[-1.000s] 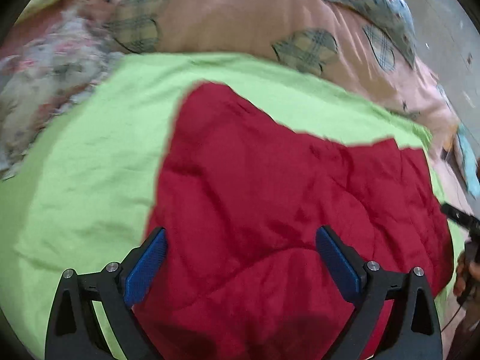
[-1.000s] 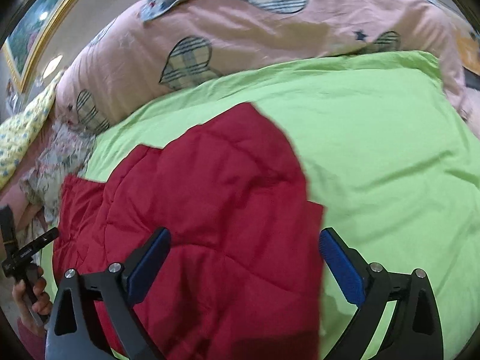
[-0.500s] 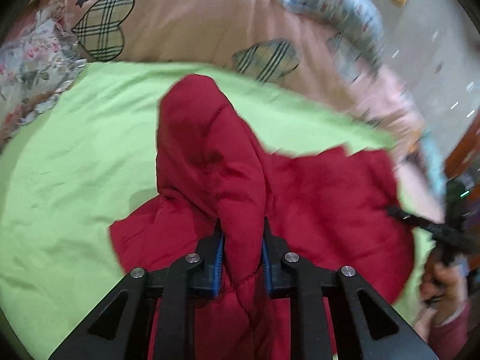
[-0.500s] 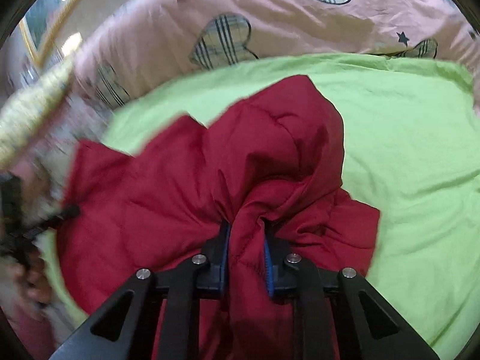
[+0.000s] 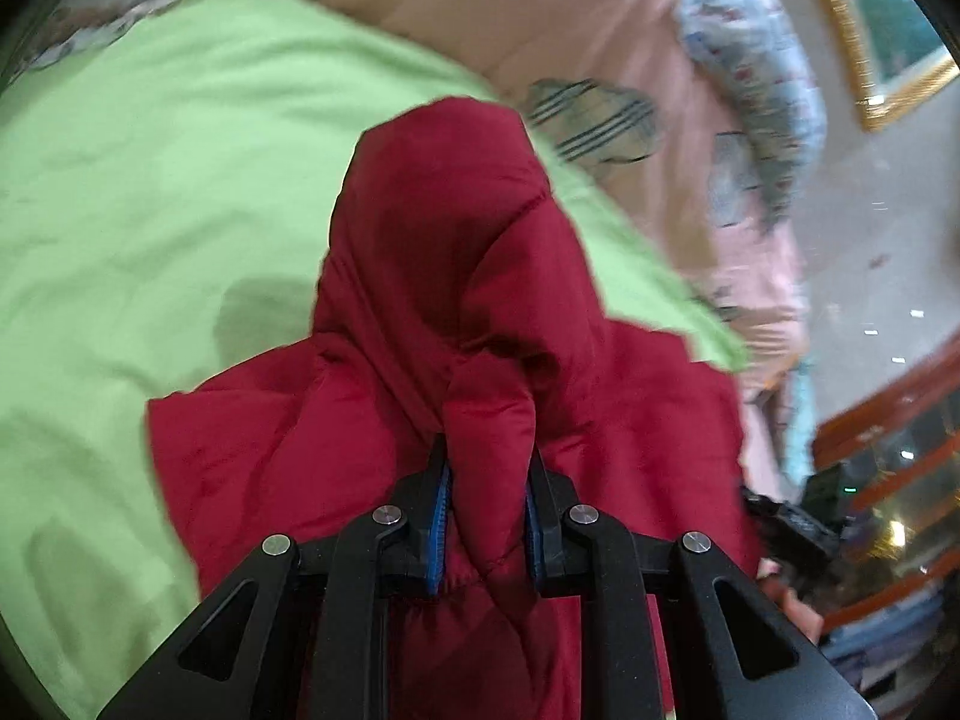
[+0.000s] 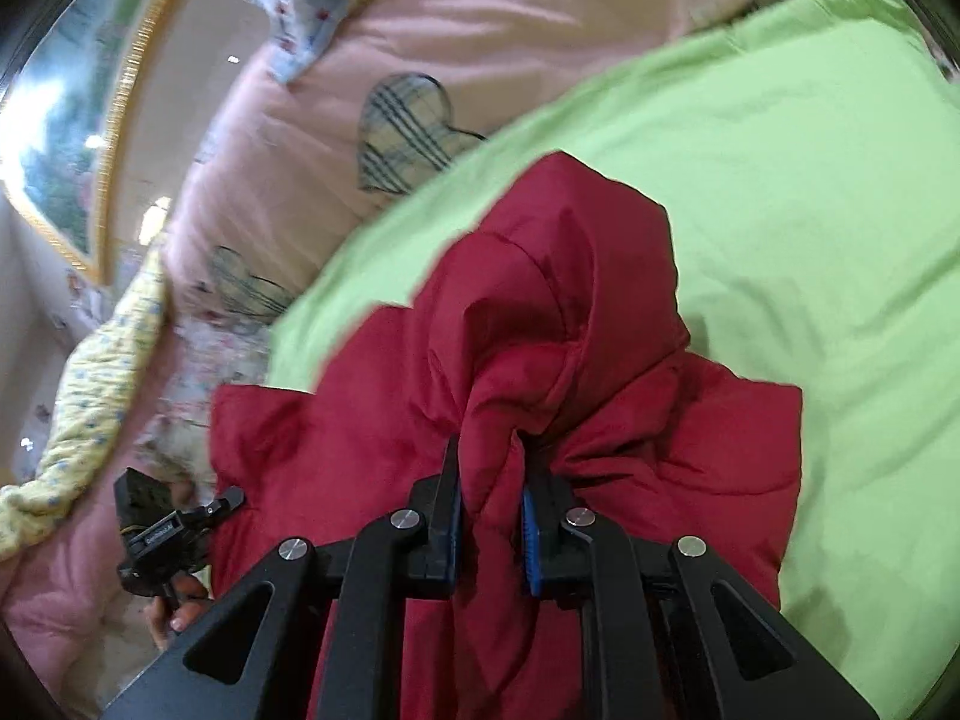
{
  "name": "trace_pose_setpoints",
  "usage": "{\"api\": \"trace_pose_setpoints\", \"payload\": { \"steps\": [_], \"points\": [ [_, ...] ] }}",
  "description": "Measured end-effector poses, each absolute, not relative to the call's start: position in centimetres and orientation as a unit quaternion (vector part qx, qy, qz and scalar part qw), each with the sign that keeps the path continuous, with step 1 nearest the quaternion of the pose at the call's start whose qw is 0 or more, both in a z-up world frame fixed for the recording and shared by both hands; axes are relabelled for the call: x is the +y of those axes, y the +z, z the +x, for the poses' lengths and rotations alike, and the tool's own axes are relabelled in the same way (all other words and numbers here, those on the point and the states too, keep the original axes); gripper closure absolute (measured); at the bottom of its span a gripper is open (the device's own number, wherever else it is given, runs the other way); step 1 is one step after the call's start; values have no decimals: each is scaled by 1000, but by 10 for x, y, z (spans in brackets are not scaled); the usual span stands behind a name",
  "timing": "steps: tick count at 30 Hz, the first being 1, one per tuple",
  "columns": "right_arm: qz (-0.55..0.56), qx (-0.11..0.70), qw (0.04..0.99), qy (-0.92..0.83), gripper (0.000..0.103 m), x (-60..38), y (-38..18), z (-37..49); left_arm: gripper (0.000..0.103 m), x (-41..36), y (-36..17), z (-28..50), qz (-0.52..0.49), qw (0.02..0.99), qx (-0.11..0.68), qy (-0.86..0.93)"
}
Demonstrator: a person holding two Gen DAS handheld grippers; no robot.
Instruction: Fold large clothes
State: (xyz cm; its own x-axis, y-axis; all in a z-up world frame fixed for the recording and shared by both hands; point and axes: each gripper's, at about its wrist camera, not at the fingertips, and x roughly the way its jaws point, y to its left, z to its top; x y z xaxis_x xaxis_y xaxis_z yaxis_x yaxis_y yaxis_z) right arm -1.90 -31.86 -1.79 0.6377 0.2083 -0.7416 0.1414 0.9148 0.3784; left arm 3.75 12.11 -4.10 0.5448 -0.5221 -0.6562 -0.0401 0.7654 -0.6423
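A red quilted jacket [image 5: 456, 276] lies bunched on a lime green sheet [image 5: 138, 192]. My left gripper [image 5: 487, 510] is shut on a pinched fold of the jacket's near edge, and the cloth rises in a ridge ahead of the pads. In the right wrist view the same jacket [image 6: 570, 312] is gathered into my right gripper [image 6: 489, 510], which is shut on another fold of it. The green sheet [image 6: 780, 180] spreads to the right. The jacket's lower part is hidden under both grippers.
A pink duvet with plaid hearts [image 6: 336, 138] and a blue floral pillow [image 5: 762, 96] lie beyond the sheet. A yellow quilt [image 6: 102, 372] lies at left. The other hand-held gripper shows at each view's edge [image 6: 162, 534]. A gold-framed picture [image 5: 888, 36] hangs on the wall.
Both grippers went from open over the flat jacket to shut on its near edge. Since then both have lifted and pulled the cloth, bunching it more, and the views have swung.
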Motion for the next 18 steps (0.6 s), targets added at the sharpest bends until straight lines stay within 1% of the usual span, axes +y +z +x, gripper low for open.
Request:
{"api": "trace_pose_setpoints", "payload": {
  "steps": [2,5,10,12,13,14,15,16,17,18],
  "points": [
    [195,435,879,4,88,-319,-24,-13,84,117,-47,41,-286,827,467,-125],
    [160,444,881,-23,89,-314,-30,-8,81,102,-42,42,-228,845,476,-85],
    [100,448,886,-63,89,-299,-33,-1,67,62,-30,36,-91,876,474,5],
    [84,446,888,-74,89,-296,-34,-2,56,54,-24,32,-58,882,468,29],
    [80,446,888,-78,90,-293,-35,-1,54,53,-22,31,-55,883,464,35],
    [78,444,889,-81,91,-293,-34,-1,48,53,-19,29,-56,885,460,39],
    [78,443,889,-83,91,-293,-34,-2,39,56,-16,24,-64,887,456,45],
    [78,443,889,-84,91,-293,-34,-1,35,60,-12,20,-73,887,453,49],
    [78,442,890,-86,91,-294,-35,-2,27,63,-8,16,-82,889,448,52],
    [78,441,890,-87,91,-294,-34,-3,25,61,-5,14,-88,890,444,52]
  ]
}}
